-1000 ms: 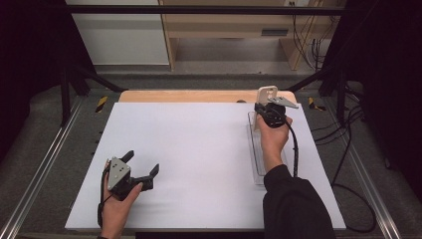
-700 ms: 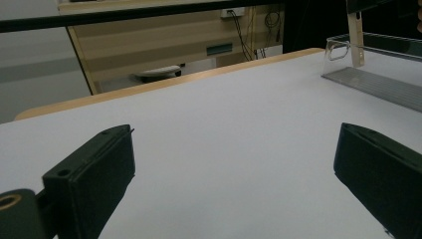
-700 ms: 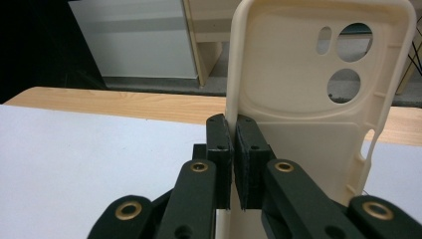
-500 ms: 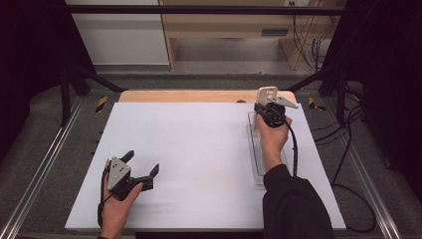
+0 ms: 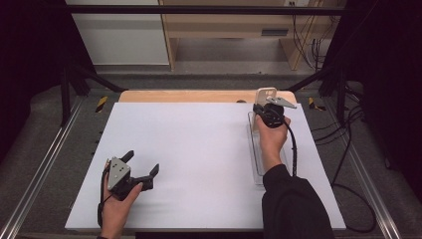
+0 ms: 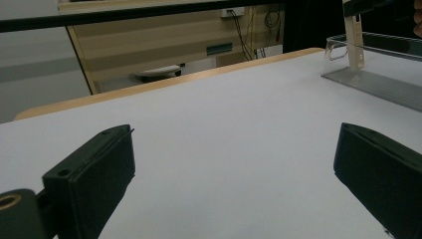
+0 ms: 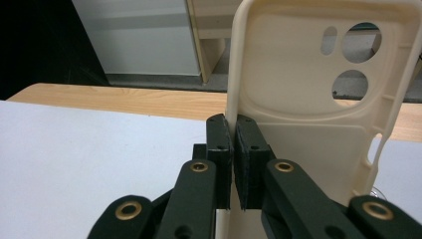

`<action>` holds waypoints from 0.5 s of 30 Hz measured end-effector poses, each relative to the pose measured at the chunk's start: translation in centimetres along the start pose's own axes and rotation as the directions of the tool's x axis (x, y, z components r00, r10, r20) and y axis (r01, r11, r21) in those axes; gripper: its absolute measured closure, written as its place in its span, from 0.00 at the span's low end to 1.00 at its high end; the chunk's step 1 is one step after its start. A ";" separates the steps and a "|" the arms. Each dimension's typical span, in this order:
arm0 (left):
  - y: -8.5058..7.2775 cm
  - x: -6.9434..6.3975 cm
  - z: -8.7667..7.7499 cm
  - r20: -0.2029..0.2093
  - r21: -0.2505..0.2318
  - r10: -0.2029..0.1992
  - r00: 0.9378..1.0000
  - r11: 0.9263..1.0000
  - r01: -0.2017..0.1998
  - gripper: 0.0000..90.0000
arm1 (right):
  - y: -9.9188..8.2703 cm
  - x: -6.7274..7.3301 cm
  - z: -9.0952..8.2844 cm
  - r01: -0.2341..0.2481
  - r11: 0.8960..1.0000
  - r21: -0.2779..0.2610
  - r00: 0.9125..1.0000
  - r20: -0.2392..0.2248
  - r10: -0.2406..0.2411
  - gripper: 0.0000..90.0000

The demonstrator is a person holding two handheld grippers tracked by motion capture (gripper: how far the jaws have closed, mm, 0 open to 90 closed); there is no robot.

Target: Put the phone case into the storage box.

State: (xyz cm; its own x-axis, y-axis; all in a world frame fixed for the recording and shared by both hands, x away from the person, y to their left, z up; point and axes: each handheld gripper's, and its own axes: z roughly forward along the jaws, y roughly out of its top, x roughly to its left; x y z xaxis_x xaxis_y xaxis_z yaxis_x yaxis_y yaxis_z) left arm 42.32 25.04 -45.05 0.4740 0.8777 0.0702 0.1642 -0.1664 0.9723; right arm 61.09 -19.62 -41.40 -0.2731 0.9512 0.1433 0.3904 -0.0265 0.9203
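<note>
A person's right gripper holds a cream-coloured plastic phone case upright over the far end of a clear, shallow plastic tray at the right side of the white-topped counter. In the right gripper view the fingers are pressed together on the case's left side wall, one pad inside the shell and one outside, with the camera cut-outs toward the top. The case looks light and thin-walled, probably a little springy, so a pinch on one edge may let it swing or twist; a hold lower on the side wall, near a corner where the shell is stiffer, would likely steady it. Its smooth surface could slip if the clamp loosens. The right hand reaches forward along the tray, forearm stretched out in a dark sleeve, the gripper pointing away from the person. The left gripper rests low on the near left part of the counter, well apart from the tray, angled toward the right; its fingers stand wide apart with only bare counter between them. The left hand lies relaxed behind it.
</note>
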 end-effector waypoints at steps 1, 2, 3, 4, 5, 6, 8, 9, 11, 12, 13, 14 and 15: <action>0.0 0.0 0.0 0.000 0.000 0.000 1.000 1.000 0.000 0.03 | 0.0 0.0 0.0 0.001 1.000 0.000 1.000 0.000 -0.001 0.96; 0.0 0.0 0.0 0.001 0.001 0.001 1.000 1.000 -0.001 0.03 | -0.1 0.0 0.1 0.003 1.000 0.002 1.000 -0.001 -0.003 0.96; 0.0 0.0 0.0 0.002 0.001 0.001 1.000 1.000 -0.001 0.03 | -0.1 0.0 0.1 0.006 1.000 0.003 1.000 -0.001 -0.006 0.96; 0.0 0.0 0.0 0.002 0.001 0.001 1.000 1.000 -0.001 0.03 | -0.1 0.0 0.1 0.006 1.000 0.005 1.000 -0.001 -0.006 0.96; 0.0 0.0 0.0 0.002 0.001 0.001 1.000 1.000 -0.001 0.03 | -0.1 0.0 0.2 0.007 1.000 0.006 1.000 -0.002 -0.007 0.96; 0.0 0.0 0.0 0.002 0.001 0.001 1.000 1.000 -0.001 0.03 | -0.1 0.0 0.2 0.008 1.000 0.006 1.000 -0.001 -0.008 0.96; 0.0 0.0 0.0 0.002 0.001 0.001 1.000 1.000 -0.001 0.03 | -0.1 0.0 0.2 0.010 1.000 0.007 1.000 -0.001 -0.010 0.96; 0.0 0.0 0.0 0.002 0.001 0.001 1.000 1.000 -0.001 0.03 | -0.1 0.0 0.2 0.010 1.000 0.008 1.000 -0.001 -0.010 0.96; 0.0 -0.1 0.0 0.003 0.001 0.001 1.000 1.000 -0.001 0.03 | -0.1 0.0 0.2 0.010 1.000 0.010 1.000 0.000 -0.010 0.96; 0.0 -0.1 0.0 0.004 0.002 0.002 1.000 1.000 -0.002 0.03 | -0.2 0.0 0.3 0.011 1.000 0.010 1.000 0.000 -0.011 0.96; 0.0 -0.1 0.0 0.004 0.002 0.002 1.000 1.000 -0.002 0.03 | -0.2 0.0 0.3 0.012 1.000 0.012 1.000 -0.001 -0.012 0.96; 0.0 -0.1 0.1 0.005 0.004 0.004 1.000 1.000 -0.004 0.03 | -0.2 0.0 0.3 0.016 1.000 0.014 1.000 -0.001 -0.016 0.96; 0.0 -0.1 0.1 0.005 0.004 0.004 1.000 1.000 -0.004 0.03 | -0.2 0.0 0.3 0.017 1.000 0.014 1.000 0.000 -0.017 0.96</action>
State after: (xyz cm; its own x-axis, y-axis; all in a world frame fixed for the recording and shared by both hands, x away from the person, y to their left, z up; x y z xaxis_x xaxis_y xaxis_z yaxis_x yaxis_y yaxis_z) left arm 42.33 24.93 -45.08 0.4790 0.8748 0.0731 0.1655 -0.1718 0.9711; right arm 61.29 -19.50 -41.75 -0.2799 0.9515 0.1278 0.3983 -0.0060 0.9172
